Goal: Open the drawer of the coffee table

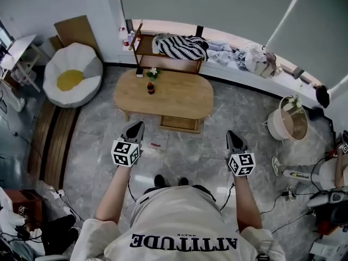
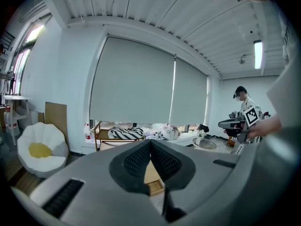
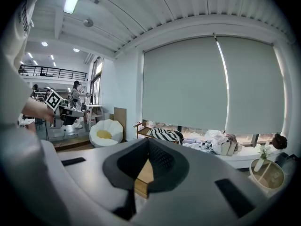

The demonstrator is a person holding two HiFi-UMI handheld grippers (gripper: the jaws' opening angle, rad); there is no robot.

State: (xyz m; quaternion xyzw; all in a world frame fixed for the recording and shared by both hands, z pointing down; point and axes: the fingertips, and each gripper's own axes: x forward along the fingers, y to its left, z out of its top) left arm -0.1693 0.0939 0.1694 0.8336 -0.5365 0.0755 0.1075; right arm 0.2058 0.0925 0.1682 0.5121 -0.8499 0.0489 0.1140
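Even, fairly bright daylight fills the room, entering along the window strip under the drawn blinds. The polished floor carries soft glare, with one white hotspot beside the person. Shadows are faint. A ceiling tube lamp burns out to white. Both gripper views bend straight lines and darken at the corners. The left claw and right claw look soft, too near for focus.

Lounge rm, coffee tbl, egg beanbag
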